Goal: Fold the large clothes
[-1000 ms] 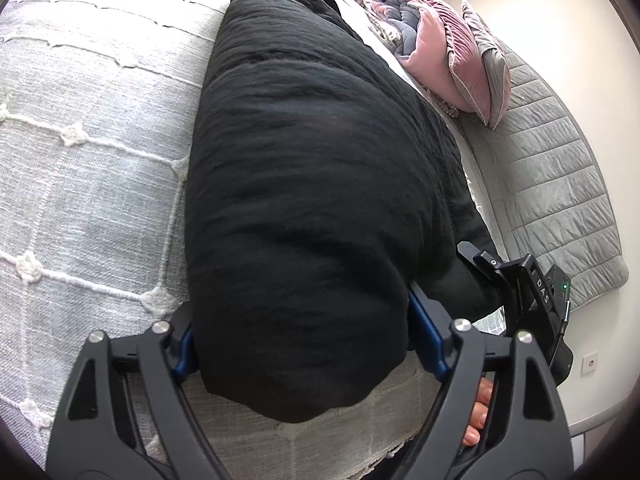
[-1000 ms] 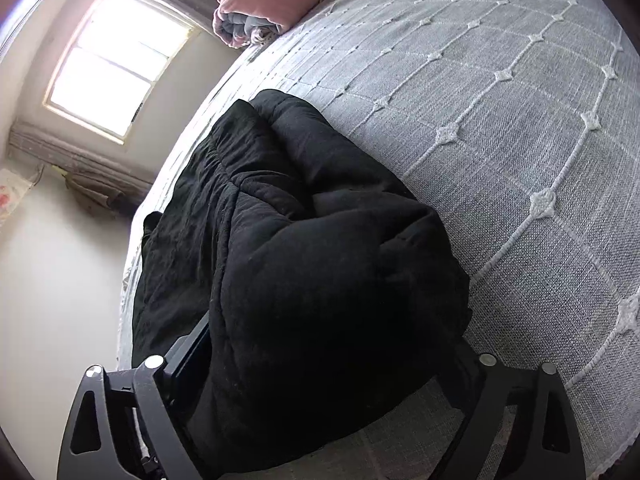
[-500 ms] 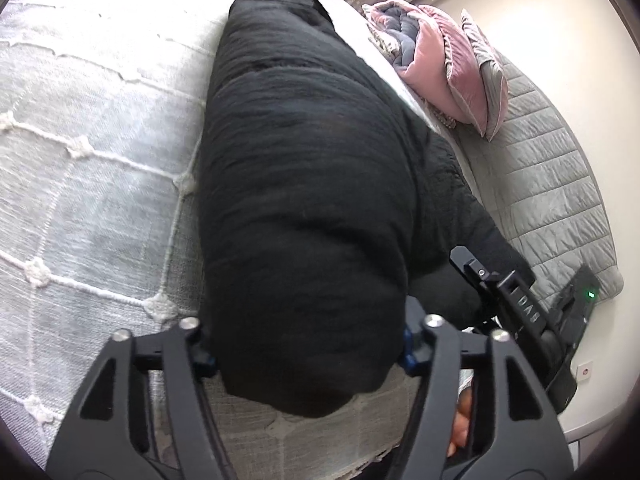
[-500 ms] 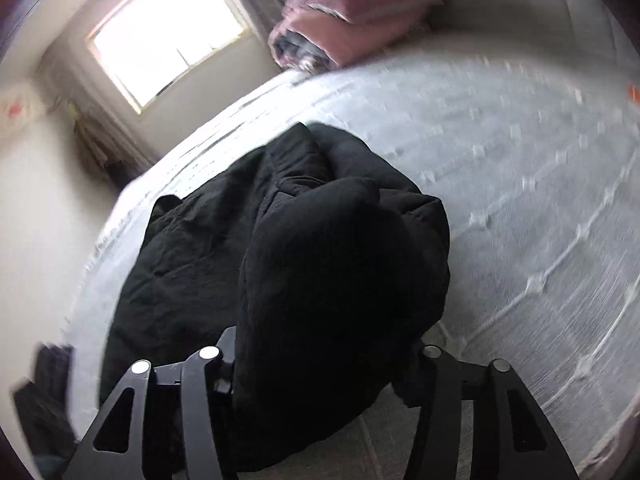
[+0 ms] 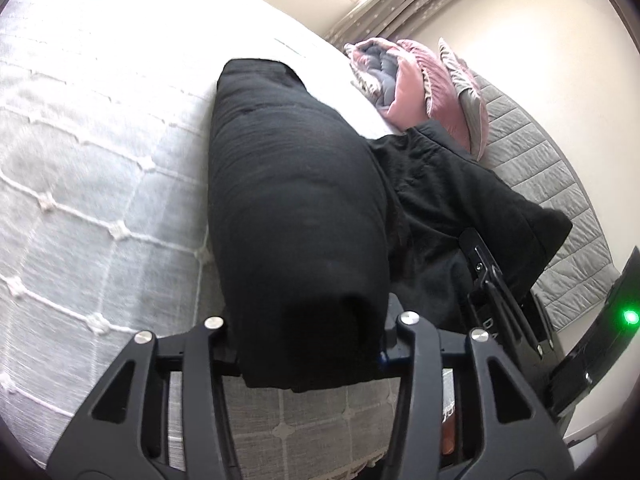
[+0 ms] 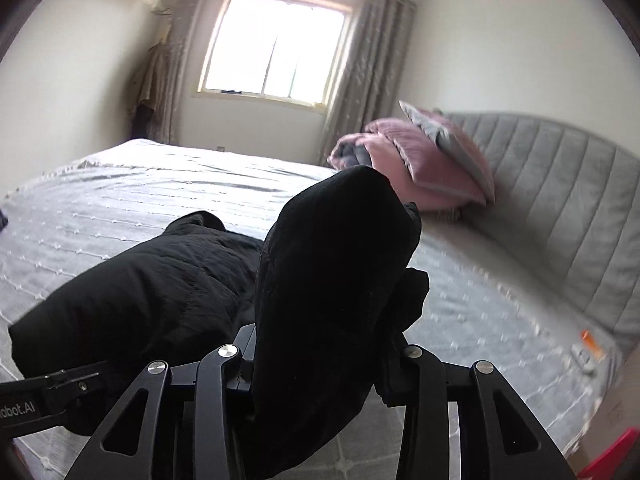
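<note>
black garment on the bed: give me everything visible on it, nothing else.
The black garment is a thick, padded, matte piece, coat-like, with faint quilt lines. It lies bunched on the white bedspread, near the pink pillows. One thick fold sits between the closing jaws of the left gripper; another fold, raised above the bed, sits between the closing jaws of the right gripper. Sleeves and fastenings cannot be made out.
</note>
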Demonstrator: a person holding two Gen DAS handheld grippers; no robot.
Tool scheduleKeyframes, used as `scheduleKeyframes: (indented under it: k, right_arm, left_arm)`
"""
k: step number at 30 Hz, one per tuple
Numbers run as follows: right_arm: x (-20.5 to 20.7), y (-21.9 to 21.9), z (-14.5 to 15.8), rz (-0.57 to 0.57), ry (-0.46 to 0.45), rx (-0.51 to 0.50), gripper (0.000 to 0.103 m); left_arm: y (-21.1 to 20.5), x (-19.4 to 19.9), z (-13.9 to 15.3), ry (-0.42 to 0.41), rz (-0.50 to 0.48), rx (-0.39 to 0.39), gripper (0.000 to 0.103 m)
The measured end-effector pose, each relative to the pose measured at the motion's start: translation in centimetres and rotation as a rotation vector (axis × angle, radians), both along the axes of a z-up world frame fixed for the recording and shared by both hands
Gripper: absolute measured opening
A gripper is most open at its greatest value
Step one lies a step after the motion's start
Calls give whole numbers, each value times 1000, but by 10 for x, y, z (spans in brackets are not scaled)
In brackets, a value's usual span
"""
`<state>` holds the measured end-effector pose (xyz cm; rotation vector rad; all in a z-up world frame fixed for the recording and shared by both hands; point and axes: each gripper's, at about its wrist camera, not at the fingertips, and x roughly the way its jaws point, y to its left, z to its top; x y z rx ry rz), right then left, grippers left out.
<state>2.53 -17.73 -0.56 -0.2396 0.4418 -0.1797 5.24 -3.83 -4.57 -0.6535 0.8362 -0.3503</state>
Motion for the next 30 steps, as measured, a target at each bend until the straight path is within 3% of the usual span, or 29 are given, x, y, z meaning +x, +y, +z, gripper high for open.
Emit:
scheduleKeyframes:
  k: [7, 11, 15, 19, 22, 26, 30]
  right_arm:
    - [3, 12, 29, 49, -35, 0, 38]
    - [13, -3, 34, 78, 1, 50, 38]
    - [36, -25, 51, 110, 43, 101, 36]
    - [77, -67, 88, 160, 66, 125, 34]
    - [110, -106, 126, 165, 43, 140, 32]
    - [134, -158, 174, 100, -84, 61, 31]
    - [134, -226, 205, 39, -257, -11, 31]
  left_arm:
    - [11, 11, 19, 19, 7, -50, 45]
    - [-2, 20, 30, 27, 2, 15, 43]
    - [-25, 42, 62, 7, -9, 57, 41]
    - [-53, 72, 112, -78, -18, 75, 40]
    - [-89, 103, 159, -192, -38, 76, 40]
    - [-159, 152, 218, -306, -103, 64, 39]
    - [-232, 168, 241, -454, -180, 54, 39]
